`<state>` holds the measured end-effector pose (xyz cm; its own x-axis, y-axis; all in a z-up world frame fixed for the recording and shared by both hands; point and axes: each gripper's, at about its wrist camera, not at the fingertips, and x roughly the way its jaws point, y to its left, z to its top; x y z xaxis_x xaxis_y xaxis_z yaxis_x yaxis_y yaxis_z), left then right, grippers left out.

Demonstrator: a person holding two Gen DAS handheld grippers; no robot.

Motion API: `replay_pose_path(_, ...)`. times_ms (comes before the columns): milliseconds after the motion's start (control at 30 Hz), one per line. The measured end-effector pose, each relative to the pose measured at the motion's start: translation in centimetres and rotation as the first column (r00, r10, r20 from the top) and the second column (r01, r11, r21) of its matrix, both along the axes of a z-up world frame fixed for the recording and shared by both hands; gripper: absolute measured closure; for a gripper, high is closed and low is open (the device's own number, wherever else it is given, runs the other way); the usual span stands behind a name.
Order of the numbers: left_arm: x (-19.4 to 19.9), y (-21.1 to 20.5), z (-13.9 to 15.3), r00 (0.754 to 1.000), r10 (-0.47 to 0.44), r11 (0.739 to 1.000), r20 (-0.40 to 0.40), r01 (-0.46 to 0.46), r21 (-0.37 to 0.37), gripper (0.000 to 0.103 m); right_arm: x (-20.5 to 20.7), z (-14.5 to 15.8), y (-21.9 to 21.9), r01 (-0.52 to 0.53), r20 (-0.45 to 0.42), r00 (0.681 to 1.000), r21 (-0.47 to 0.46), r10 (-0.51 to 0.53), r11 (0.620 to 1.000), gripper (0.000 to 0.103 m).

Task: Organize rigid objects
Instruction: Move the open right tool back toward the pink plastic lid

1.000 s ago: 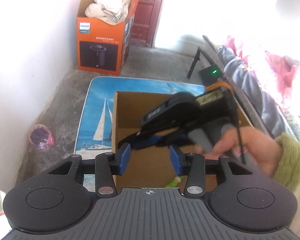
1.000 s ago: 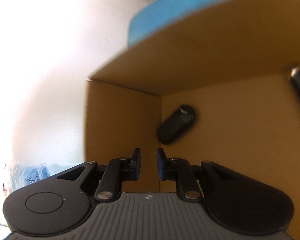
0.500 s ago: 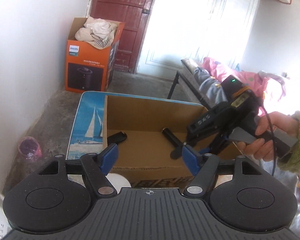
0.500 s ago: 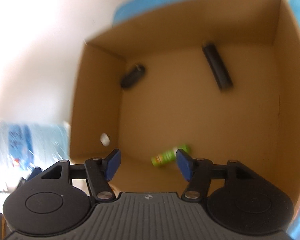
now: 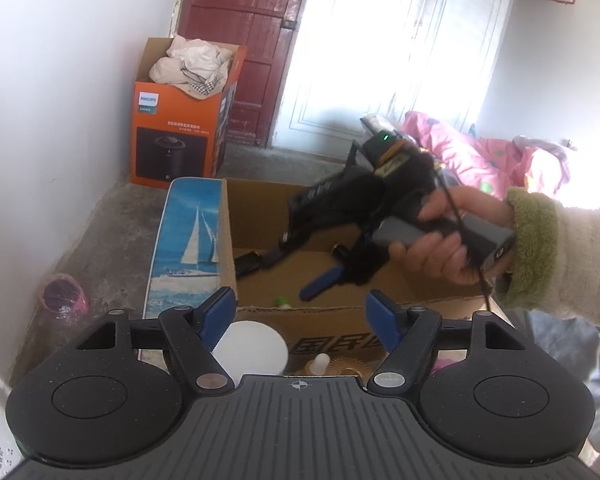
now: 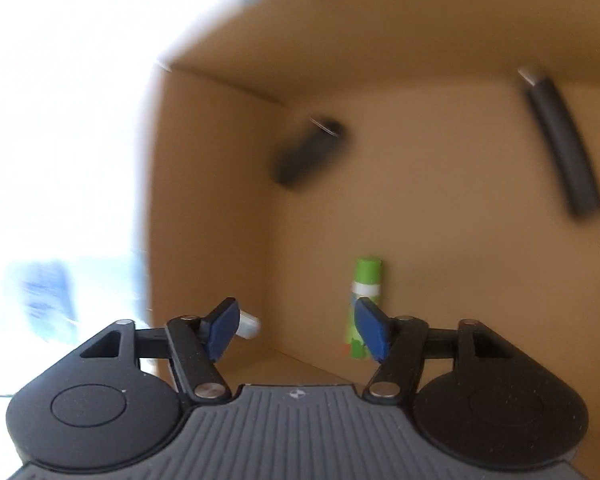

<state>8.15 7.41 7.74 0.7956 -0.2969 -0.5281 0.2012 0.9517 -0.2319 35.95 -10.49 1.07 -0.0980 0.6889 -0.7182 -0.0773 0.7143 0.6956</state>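
Left gripper spread, empty, before box. Right gripper over box, jaws just opening, empty; green tube beyond right pad; two dark items farther ahead.

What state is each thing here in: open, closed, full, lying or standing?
Left gripper: jaws open, nothing between.
Right gripper: jaws open, nothing held.
Cardboard box: open-topped.
Green tube: lying in the box.
Orange box: open, stuffed with cloth.
Red door: closed.
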Motion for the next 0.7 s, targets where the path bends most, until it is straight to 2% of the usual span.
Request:
replay_pose_path(100,0.1,0.4,-0.5,1.000,0.004,1.000,0.000,-0.004,0.001,0.031,0.2,1.0,-0.7,0.009,0.008,1.000,0.000,-0.009,1.000,0.028)
replay_pose_path(267,0.7,1.1,-1.2,1.000,0.011,1.000,-0.003,-0.011,-0.018,0.031,-0.3,1.1,-2.5,0.050,-0.018,0.999,0.002,-0.050,0.999,0.028)
replay_pose_path(400,0.7,1.3,-1.3,1.000,0.012,1.000,-0.003,-0.012,-0.021,0.031,-1.3,1.0,-3.1,0.090,0.000,0.996,0.024,-0.090,0.996,0.028)
replay_pose_path(567,-0.3,1.1,-0.9,1.000,0.006,1.000,0.016,-0.005,-0.023,0.031,-4.5,3.8,-5.4,0.122,0.110,0.985,0.098,-0.133,0.988,0.028)
replay_pose_path(700,-1.6,0.8,-0.5,0.999,-0.004,0.999,0.035,0.005,-0.035,0.031,-9.0,7.4,-8.2,0.145,0.217,0.959,0.177,-0.182,0.974,0.028)
